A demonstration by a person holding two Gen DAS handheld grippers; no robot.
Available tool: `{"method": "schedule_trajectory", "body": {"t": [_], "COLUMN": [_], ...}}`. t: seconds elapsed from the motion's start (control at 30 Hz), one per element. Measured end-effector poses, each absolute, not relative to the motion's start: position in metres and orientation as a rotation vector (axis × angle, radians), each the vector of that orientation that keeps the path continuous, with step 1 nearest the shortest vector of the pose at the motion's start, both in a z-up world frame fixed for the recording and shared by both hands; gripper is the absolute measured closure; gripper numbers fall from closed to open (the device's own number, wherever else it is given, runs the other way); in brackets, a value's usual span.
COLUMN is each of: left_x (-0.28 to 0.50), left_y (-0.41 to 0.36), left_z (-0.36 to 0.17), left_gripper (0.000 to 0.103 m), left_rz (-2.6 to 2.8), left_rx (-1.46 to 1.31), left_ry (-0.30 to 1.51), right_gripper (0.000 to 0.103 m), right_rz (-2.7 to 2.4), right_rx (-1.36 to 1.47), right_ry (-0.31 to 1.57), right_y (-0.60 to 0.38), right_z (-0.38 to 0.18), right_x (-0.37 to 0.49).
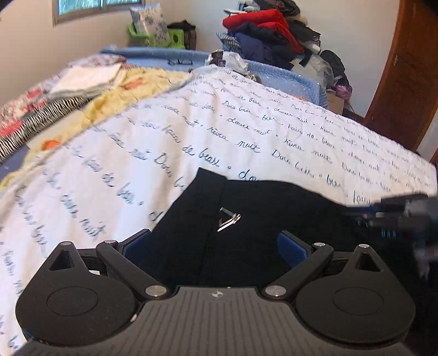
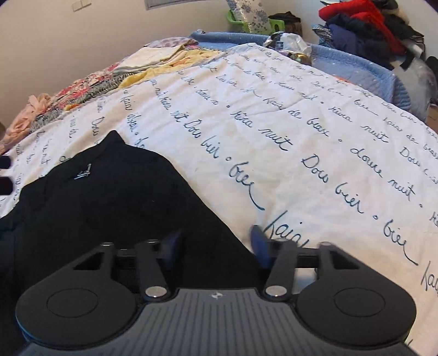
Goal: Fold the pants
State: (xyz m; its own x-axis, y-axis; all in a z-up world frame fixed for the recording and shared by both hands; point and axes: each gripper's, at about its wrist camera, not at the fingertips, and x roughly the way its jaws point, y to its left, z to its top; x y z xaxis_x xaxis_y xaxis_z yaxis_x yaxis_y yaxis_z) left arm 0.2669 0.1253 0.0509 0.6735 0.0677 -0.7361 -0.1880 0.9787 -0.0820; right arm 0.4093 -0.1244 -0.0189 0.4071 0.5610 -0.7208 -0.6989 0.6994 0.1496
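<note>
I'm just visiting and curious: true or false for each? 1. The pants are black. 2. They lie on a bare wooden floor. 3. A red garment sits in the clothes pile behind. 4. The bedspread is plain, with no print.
1. True: the pants are black.
2. False: they lie on a white bedspread.
3. True: a red garment tops the clothes pile.
4. False: it carries blue handwriting.

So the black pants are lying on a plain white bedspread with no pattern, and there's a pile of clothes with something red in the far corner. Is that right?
Nearly. The bedspread is not plain: it is white with dark cursive writing printed all over it, as the right wrist view shows clearly. The rest holds: the black pants lie on it, and a pile of clothes with a red garment sits in the far corner.
</note>
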Motion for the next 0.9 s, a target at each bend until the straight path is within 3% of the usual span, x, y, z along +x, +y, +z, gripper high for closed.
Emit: {"method": "schedule_trajectory", "body": {"t": [0.1, 0.33, 0.5, 0.6, 0.67, 0.7, 0.73, 0.77, 0.9], "left_x": [0.296, 0.339, 0.341, 0.338, 0.33, 0.326, 0.32, 0.312, 0.277], "left_y": [0.132, 0.141, 0.149, 0.158, 0.164, 0.166, 0.166, 0.167, 0.167], "left_z": [0.047, 0.038, 0.032, 0.024, 0.02, 0.02, 0.019, 0.018, 0.021], "left_gripper": [0.006, 0.007, 0.009, 0.021, 0.048, 0.057, 0.076, 0.084, 0.091], "left_rz": [0.11, -0.004, -0.049, -0.044, -0.029, -0.023, -0.035, -0.042, -0.048], "left_rx": [-0.278, -0.527, -0.608, -0.678, -0.727, -0.73, -0.735, -0.74, -0.716], "left_ry": [0.835, 0.912, 0.933, 0.94, 0.932, 0.927, 0.917, 0.904, 0.834], "right_gripper": [0.096, 0.097, 0.097, 0.097, 0.097, 0.097, 0.097, 0.097, 0.094], "right_rz": [0.785, 0.743, 0.73, 0.725, 0.725, 0.723, 0.716, 0.703, 0.621], "right_rx": [-0.339, -0.866, -1.059, -1.097, -1.094, -1.081, -1.065, -1.049, -1.003], "right_ry": [0.733, 0.37, 0.188, 0.151, 0.157, 0.174, 0.179, 0.182, 0.202], "right_y": [-0.112, -0.073, -0.068, -0.068, -0.07, -0.07, -0.07, -0.07, -0.071], "right_z": [-0.009, -0.01, -0.022, -0.028, -0.03, -0.03, -0.029, -0.027, -0.024], "right_x": [0.38, 0.264, 0.196, 0.176, 0.172, 0.174, 0.175, 0.176, 0.179]}}
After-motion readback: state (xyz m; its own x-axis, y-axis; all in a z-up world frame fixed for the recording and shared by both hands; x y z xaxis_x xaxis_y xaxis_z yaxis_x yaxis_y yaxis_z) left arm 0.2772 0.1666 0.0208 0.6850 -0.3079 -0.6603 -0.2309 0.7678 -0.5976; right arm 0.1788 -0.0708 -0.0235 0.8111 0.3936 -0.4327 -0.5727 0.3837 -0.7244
